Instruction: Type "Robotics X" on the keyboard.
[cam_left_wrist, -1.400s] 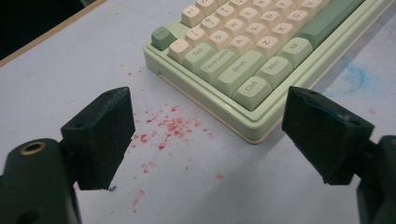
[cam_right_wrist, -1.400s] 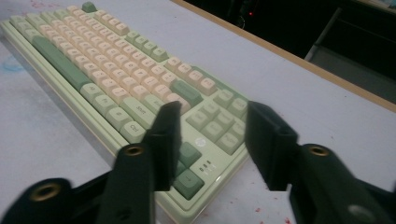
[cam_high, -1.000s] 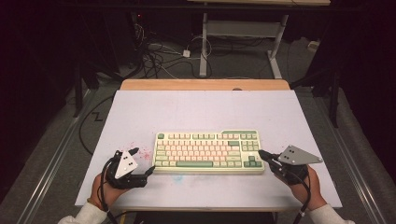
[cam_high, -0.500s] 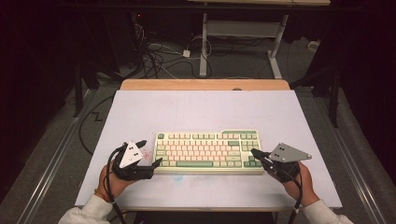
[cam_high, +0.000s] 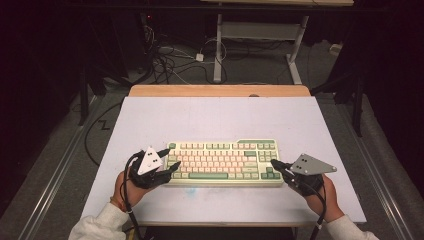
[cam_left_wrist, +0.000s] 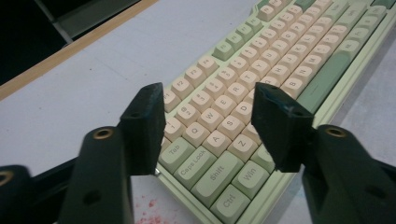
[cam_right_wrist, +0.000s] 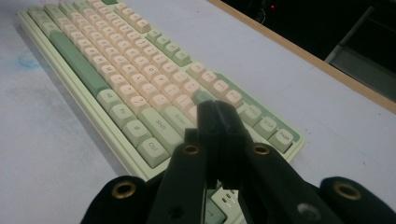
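I am holding tongs in each hand at the near edge of the white table (cam_high: 220, 117). My left tongs (cam_high: 171, 159) are standing partly open over the left end of the green and cream keyboard (cam_high: 225, 161), their jaws having just been closing, with nothing gripped. My right tongs (cam_high: 274, 164) are pressed shut above the keyboard's right end. Beyond, the table's wooden edge (cam_high: 220, 90) is showing.

Left gripper (cam_high: 169, 161) is hovering, jaws just been closing partway, nothing gripped; right gripper (cam_high: 274, 164) is sitting closed, empty.
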